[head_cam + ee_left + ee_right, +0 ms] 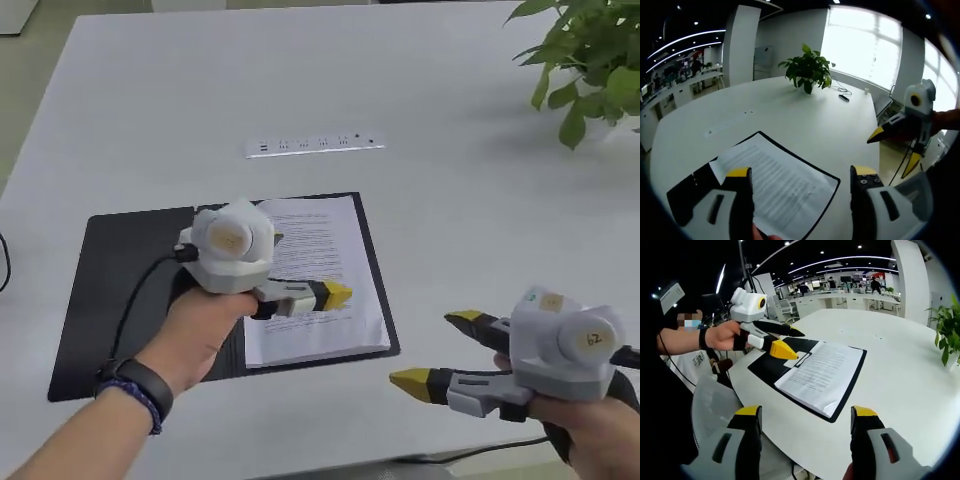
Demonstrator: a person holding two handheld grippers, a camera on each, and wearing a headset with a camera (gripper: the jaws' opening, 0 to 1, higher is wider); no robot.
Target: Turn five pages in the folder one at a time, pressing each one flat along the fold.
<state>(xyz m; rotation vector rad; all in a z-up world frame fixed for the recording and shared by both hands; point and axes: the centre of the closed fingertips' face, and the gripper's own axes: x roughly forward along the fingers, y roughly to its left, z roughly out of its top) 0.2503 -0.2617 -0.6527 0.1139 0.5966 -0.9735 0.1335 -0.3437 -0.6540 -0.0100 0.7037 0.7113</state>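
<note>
Some of folder [120, 290] hides beneath left tool [333, 296].

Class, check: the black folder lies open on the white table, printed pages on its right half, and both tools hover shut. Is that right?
No: the left tool and right tool hover open, as each gripper view shows. The folder, pages and table are as stated.

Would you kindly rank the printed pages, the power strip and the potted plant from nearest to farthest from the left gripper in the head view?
1. Printed pages: right beneath the left gripper, in the open folder.
2. Power strip: beyond the folder, farther back.
3. Potted plant: far back, on the right.
</note>
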